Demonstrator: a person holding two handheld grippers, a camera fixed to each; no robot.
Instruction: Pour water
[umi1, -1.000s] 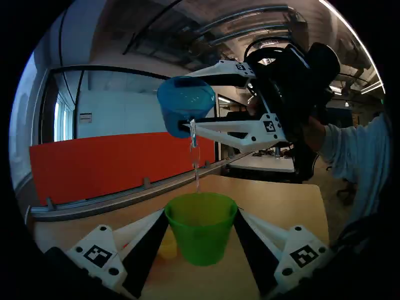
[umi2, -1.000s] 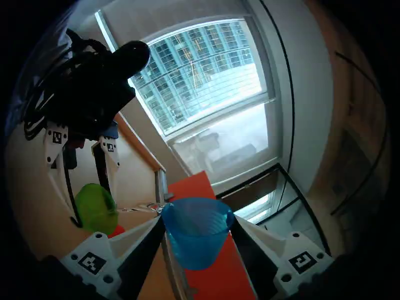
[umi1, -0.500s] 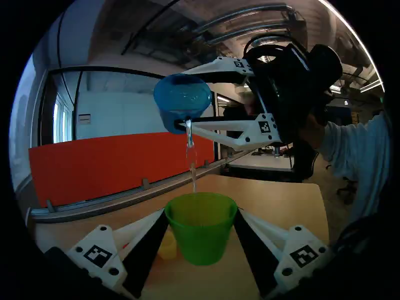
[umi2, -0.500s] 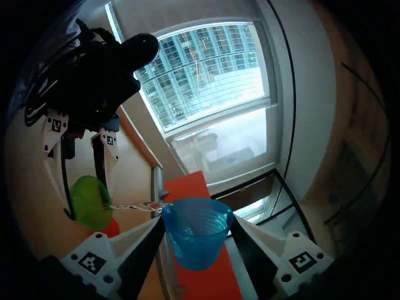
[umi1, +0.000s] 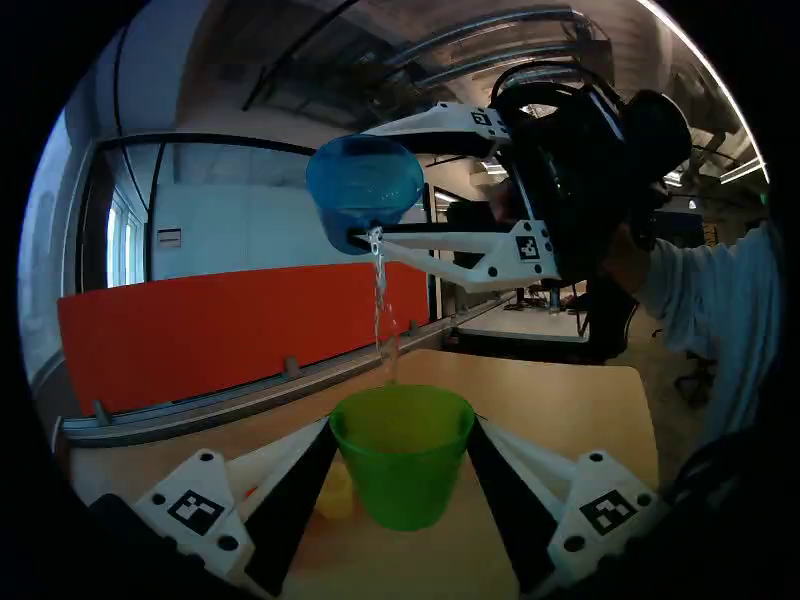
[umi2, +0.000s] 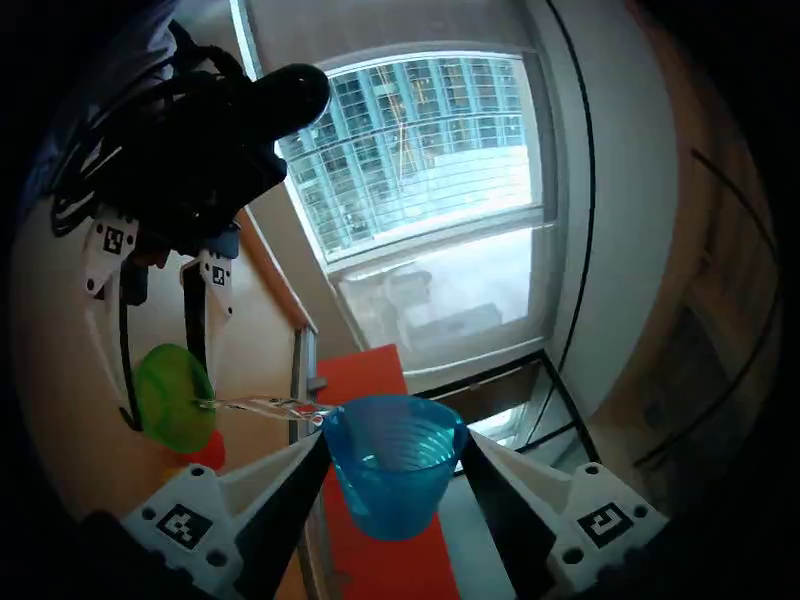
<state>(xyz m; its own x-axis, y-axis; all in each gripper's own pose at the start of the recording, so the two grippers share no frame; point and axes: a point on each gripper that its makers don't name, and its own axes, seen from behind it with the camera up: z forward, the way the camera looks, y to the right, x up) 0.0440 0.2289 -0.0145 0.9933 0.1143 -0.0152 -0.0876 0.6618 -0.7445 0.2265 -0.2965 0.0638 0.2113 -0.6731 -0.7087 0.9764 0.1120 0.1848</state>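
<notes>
My left gripper (umi1: 402, 462) is shut on a green cup (umi1: 402, 455) that stands upright just above the wooden table (umi1: 560, 395). Above it my right gripper (umi1: 385, 185) is shut on a blue cup (umi1: 363, 192), tipped over on its side. A thin stream of water (umi1: 380, 300) falls from the blue cup's rim into the green cup. In the right gripper view the blue cup (umi2: 394, 462) sits between the fingers of my right gripper (umi2: 394, 470), the water stream (umi2: 262, 405) runs left to the green cup (umi2: 170, 398), and my left gripper (umi2: 165, 400) holds that cup.
A small yellow thing (umi1: 333, 492) and a red one lie on the table under the green cup. An orange partition (umi1: 220, 325) with a rail runs along the table's far edge. A person's sleeve (umi1: 715, 310) is at the right. A large window (umi2: 420, 180) is beyond.
The blue cup has tipped further and risen slightly. The water stream keeps running into the green cup. My left gripper and the green cup have stayed still.
</notes>
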